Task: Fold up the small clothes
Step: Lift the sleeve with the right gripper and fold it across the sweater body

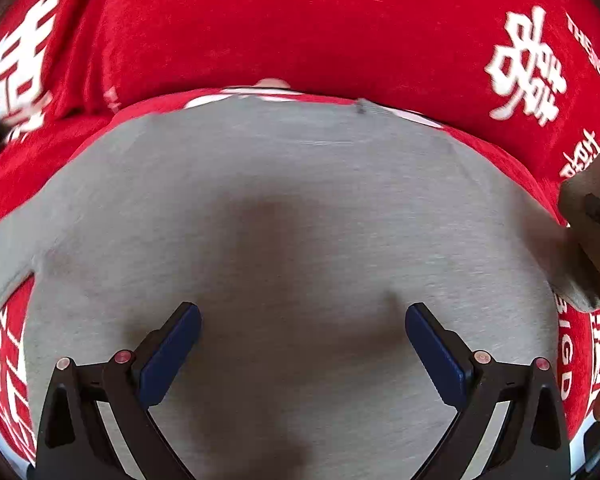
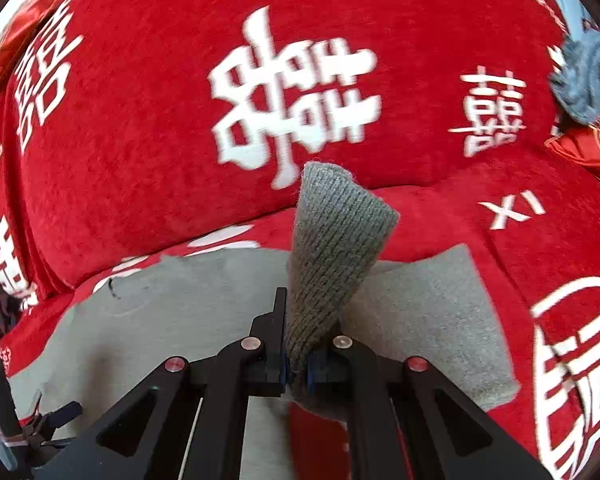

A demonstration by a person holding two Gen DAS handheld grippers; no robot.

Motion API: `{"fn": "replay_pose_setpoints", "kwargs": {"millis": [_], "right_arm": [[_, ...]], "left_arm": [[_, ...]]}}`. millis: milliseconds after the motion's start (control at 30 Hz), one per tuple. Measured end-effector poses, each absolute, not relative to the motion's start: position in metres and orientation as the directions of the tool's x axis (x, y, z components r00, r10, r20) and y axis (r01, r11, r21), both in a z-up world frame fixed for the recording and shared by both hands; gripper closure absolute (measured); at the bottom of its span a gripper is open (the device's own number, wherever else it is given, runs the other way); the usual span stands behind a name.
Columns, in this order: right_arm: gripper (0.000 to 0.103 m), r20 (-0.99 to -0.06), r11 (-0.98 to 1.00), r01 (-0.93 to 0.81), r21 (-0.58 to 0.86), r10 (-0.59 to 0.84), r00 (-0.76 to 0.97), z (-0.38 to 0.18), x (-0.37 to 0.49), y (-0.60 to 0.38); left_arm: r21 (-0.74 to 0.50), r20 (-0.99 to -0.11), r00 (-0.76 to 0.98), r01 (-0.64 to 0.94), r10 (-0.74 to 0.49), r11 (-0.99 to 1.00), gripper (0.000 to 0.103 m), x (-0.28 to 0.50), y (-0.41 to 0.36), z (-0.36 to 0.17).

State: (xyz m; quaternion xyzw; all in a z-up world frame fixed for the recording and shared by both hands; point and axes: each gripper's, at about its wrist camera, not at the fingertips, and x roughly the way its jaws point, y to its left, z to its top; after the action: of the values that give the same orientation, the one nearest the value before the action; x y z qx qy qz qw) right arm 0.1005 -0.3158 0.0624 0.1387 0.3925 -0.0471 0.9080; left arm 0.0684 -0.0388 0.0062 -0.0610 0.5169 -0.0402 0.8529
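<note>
My left gripper (image 1: pixel 303 344) hung open over the grey garment (image 1: pixel 284 208), nothing between its blue pads (image 1: pixel 172 354). The garment lay spread on a red cover with white lettering (image 1: pixel 300 28). My right gripper (image 2: pixel 296 364) was clamped on the garment's ribbed sleeve cuff (image 2: pixel 336 232), lifted above the body.

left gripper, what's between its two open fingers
Only flat grey knit garment lies between the left gripper fingers, nothing pinched; the left wrist view shows it.
</note>
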Motion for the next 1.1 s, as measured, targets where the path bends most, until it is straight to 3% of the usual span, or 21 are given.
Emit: {"fn": "replay_pose_setpoints", "kwargs": {"millis": [1100], "right_arm": [[0.097, -0.762, 0.987, -0.156, 0.049, 0.138, 0.632, 0.062, 0.128, -0.028]], "left_arm": [[-0.302, -0.812, 0.558, -0.151, -0.171, 0.941, 0.001, 0.01, 0.121, 0.018]]}}
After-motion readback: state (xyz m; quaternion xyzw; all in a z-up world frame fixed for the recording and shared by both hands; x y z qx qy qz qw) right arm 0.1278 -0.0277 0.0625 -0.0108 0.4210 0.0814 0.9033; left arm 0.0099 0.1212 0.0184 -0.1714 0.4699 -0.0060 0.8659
